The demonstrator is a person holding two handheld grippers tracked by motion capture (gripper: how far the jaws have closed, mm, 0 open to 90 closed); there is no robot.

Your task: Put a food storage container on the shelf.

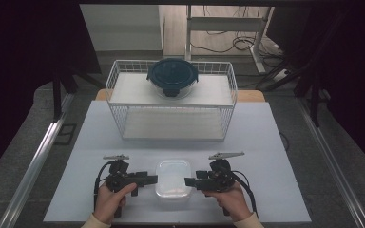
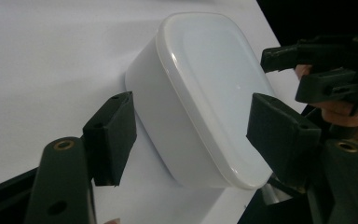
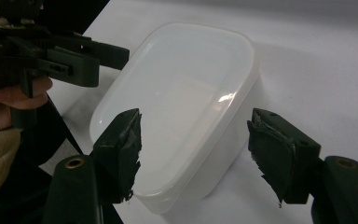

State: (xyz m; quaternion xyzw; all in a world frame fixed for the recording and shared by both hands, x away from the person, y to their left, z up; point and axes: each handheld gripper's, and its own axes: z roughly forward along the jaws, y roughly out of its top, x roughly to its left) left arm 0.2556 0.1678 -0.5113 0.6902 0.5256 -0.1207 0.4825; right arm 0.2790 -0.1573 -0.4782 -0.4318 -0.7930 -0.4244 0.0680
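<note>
The left tool (image 1: pixel 152 179) and the right tool (image 1: pixel 189 182) flank a lidded white container (image 1: pixel 173 177) that sits on the desk (image 1: pixel 266 142) at the 6 o'clock edge, close to the person. Both tools are released: the jaws of each stand apart with nothing clamped.

In the left gripper view, the left tool's pads (image 2: pixel 112 140) straddle the container (image 2: pixel 200 98) without pressing on it. The right gripper view gives the same reading for the right tool's pads (image 3: pixel 282 151) and the container (image 3: pixel 177 116).

From the left tool the container lies at 3 o'clock; from the right tool, at 9 o'clock. The container's long axis runs 12 to 6 o'clock, so each tool faces a long side. Both tools stand about equally near.

A wire basket (image 1: pixel 119 83) at 12 o'clock holds a round dark-lidded bowl (image 1: pixel 172 76), well apart from the tools.

Contents of the container cannot be made out through the frosted lid. Contact between jaw tips and container wall is hard to judge in the high view.
</note>
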